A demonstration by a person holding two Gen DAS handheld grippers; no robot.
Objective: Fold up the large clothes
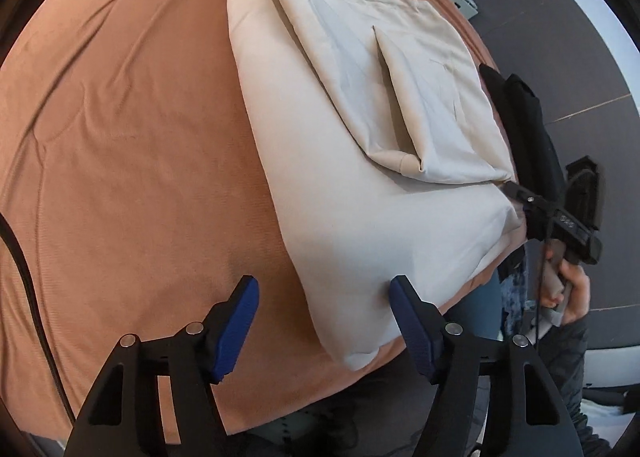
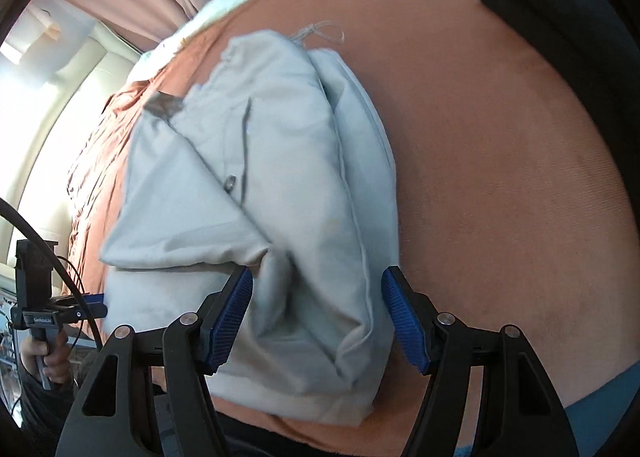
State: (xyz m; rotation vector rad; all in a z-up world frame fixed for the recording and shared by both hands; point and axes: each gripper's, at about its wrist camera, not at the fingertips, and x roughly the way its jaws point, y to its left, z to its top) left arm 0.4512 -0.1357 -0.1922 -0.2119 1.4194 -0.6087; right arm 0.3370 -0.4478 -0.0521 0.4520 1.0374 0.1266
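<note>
Folded cream cotton garment (image 1: pixel 360 129) lies on the orange ribbed bedspread (image 1: pixel 120 137). Left gripper (image 1: pixel 324 293) gapes over the garment's near corner, pads clear. Right gripper (image 2: pixel 318 289) straddles a folded end, not pinching. Small lettering on the far gripper body unreadable.

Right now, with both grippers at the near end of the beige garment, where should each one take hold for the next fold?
Probably the two near corners. The beige garment lies lengthwise away from you on the orange bedcover, its near end a clean edge. The left gripper is open over one corner; the right gripper straddles the other. Come in from the near side, pinching all layers.
</note>
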